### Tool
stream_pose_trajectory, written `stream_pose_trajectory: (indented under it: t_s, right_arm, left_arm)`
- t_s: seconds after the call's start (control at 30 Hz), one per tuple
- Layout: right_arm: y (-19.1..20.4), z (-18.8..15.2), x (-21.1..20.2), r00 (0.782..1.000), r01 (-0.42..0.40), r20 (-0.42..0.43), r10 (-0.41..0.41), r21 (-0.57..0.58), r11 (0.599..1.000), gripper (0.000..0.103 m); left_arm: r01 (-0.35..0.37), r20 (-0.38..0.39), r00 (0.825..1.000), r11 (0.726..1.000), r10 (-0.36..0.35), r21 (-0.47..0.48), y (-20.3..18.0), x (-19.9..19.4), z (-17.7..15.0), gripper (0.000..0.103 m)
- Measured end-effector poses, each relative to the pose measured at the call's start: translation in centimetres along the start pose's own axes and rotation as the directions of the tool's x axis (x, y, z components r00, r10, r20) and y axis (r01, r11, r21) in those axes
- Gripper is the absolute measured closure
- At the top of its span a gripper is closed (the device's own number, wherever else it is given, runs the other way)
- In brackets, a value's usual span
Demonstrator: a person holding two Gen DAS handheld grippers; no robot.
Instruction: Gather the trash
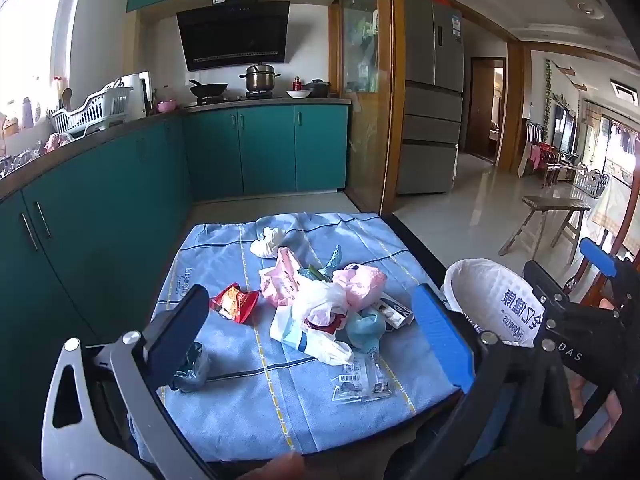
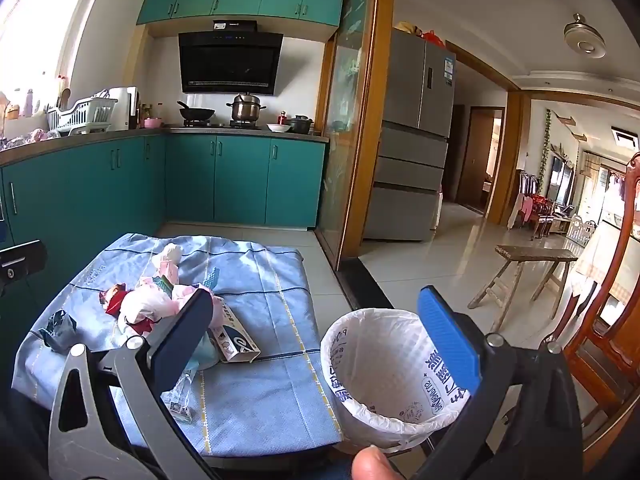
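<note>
Both tools hover above the near edge of the bench, which is draped in a blue cloth, and neither holds anything. The left hand-held gripper stands wide, its jaws framing the trash pile in the middle of the cloth. The right hand-held gripper is just as wide, with the lined bin showing between its jaws, just off the bench's right edge.

The first pick is best made at the pile's loose outskirts rather than its tangled centre. The red snack wrapper on the left, the dark crumpled wrapper nearer still, and the clear packet at the near side each lie apart enough to take singly. Thin film wants a low, flat approach, the jaws closing on a raised crease so the cloth is not pinched up with it. The small carton on the pile's right lies close to the bin and suits the right tool.

The left jaw of each tool covers part of the pile, and the pink and white bags overlap, so how many pieces lie beneath is unclear. The bin's base is cut off, and what stands under the cloth is probably a low table, though no leg shows.
</note>
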State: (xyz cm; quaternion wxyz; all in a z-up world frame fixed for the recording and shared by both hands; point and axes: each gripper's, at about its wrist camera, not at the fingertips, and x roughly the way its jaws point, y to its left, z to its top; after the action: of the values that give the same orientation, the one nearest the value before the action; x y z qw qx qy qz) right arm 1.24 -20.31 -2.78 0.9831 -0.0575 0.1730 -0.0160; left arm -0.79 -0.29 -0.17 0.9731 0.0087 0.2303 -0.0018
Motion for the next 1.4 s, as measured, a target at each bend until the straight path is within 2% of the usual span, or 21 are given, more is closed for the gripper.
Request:
stream_pose_trajectory:
  t_s: [0.03, 0.2, 0.43, 1.4]
  right_arm:
    - [-0.02, 0.00, -0.01, 1.000, -0.001, -0.003, 0.001, -0.003, 1.000, 0.003]
    - [-0.19, -0.01, -0.10, 1.000, 0.002, -0.003, -0.002, 0.003, 1.000, 0.003]
    - [-0.19, 0.65, 0.14, 1.000, 0.001, -0.015, -0.001, 0.015, 1.000, 0.003]
    - [-0.45, -0.22, -0.24, 1.000, 0.007, -0.010, -0.006, 0.028, 1.000, 0.003]
  left_arm:
    - [0.003, -0.021, 1.000, 1.000, -0.004, -0.008, 0.76, 1.16, 0.14, 0.003]
    - [0.008, -0.020, 1.000, 1.000, -0.008, -0.004, 0.97, 1.32, -0.13, 0.003]
    - [0.004, -0.025, 1.000, 1.000, -0.004, -0.001, 0.42, 1.03, 0.07, 0.003]
    - [0.005, -0.026, 1.000, 1.000, -0.004, 0.012, 0.36, 0.93, -0.04, 0.003]
